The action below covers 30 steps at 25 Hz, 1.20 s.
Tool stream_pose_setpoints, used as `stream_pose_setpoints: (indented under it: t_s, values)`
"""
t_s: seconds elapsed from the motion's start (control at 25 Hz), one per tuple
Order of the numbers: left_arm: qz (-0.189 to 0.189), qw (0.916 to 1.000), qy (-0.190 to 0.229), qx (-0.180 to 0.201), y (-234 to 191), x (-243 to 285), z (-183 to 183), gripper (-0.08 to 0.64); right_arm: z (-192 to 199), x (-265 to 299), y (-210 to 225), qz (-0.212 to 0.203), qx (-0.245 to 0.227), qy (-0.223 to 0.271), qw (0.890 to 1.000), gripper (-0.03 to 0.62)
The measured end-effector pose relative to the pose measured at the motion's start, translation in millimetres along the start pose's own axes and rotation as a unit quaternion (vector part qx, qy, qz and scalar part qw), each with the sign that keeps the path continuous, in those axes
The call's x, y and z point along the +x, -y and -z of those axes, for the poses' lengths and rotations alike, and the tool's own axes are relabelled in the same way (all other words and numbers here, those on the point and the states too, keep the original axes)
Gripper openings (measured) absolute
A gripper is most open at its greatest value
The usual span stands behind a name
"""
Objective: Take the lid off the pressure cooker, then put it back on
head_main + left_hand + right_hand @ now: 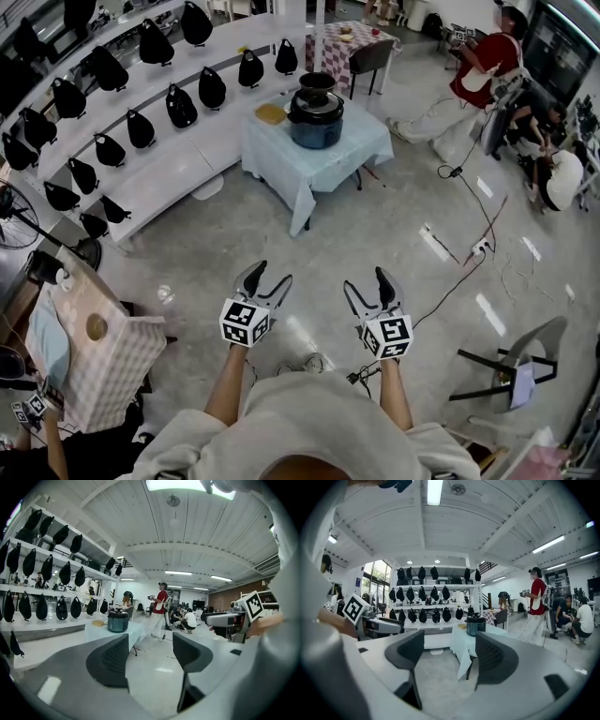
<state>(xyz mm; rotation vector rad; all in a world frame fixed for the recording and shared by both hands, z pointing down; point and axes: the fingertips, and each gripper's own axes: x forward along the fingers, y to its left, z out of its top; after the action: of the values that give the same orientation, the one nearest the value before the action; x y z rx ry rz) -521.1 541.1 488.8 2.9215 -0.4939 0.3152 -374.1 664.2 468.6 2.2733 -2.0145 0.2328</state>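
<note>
One pressure cooker point(315, 117) stands on the far side of the room, on the one small table point(349, 155) draped in pale blue cloth. Its single lid point(316, 96) sits on top of the pot. One flat yellow dish point(271, 113) lies on the cloth just left of the cooker.

There are two claws, both low in the near part of the head view and well apart from the table. The left gripper point(270, 272) has its two jaws spread wide, with only bare floor between them; it holds and touches nothing. The right gripper point(366, 279) is spread just as wide and is likewise empty. Each carries one marker cube.

To the left, curved white shelving point(159, 173) holds well over a dozen black bags. At the far right one person in a red top point(483, 61) stands, and one grey chair point(511, 366) lies at the near right.
</note>
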Motion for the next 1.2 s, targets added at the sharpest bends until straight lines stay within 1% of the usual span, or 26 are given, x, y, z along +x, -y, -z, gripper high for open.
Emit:
stream_pose_setpoints:
  t_s: [0.2, 0.4, 0.68, 0.96, 1.2]
  values:
    - [0.002, 1.0, -0.002, -0.004, 7, 16, 1, 0.275, 2, 4, 13, -0.004, -0.008, -0.006, 1.0, 0.314]
    - [-0.005, 1.0, -0.002, -0.007, 12, 34, 0, 0.275, 3, 8, 31, -0.006, -0.009, -0.009, 1.0, 0.314]
    - [-0.01, 0.9998, -0.012, -0.012, 16, 62, 3, 0.275, 5, 25, 59, -0.013, -0.004, -0.014, 1.0, 0.313]
    - [-0.01, 0.9997, -0.016, -0.017, -11, 105, 4, 0.275, 13, 66, 85, -0.013, -0.001, -0.022, 1.0, 0.313]
    - [0.004, 0.9996, -0.012, -0.024, -46, 168, -4, 0.275, 9, 123, 118, -0.004, -0.007, -0.027, 1.0, 0.313]
